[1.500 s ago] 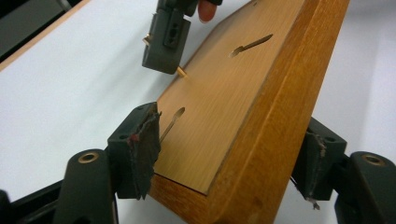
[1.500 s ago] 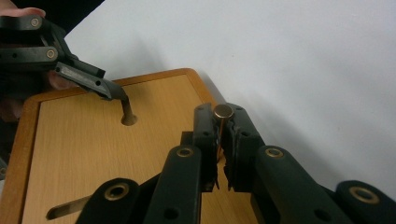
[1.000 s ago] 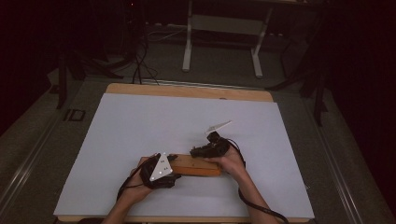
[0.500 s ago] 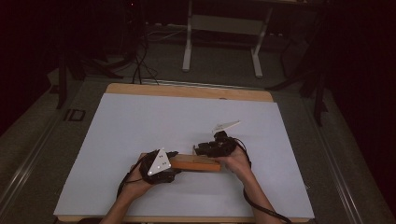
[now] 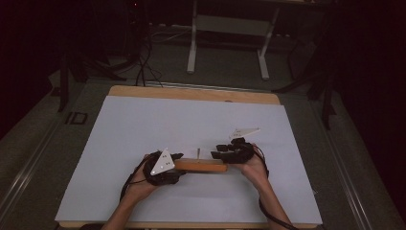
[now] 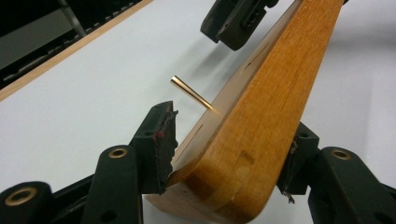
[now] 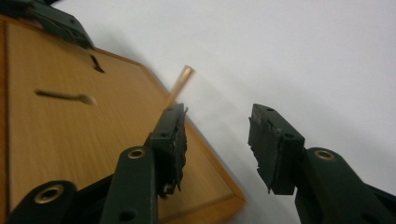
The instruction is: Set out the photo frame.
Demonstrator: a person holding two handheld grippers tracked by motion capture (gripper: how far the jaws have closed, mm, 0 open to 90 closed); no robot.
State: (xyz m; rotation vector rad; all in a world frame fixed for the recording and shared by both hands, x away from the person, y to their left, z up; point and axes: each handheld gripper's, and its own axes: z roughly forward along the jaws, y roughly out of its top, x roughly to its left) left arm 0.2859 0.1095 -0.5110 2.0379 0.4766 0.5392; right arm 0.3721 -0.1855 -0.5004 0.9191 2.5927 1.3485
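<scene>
Wooden block [image 5: 200, 166] clamped at one end by left tool [image 6: 224, 154]; right tool [image 7: 217, 140] jaws just opened, spread, nothing between; brass pin [image 6: 191, 94] projecting from block on worktop [image 5: 143, 124].

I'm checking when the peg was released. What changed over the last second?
The right gripper drew back toward the right end of the wooden block; its jaws have just been opening and now stand apart with nothing between them, beside the upright brass peg. The left gripper kept its grip on the block's left end, and block and peg stayed put.
</scene>
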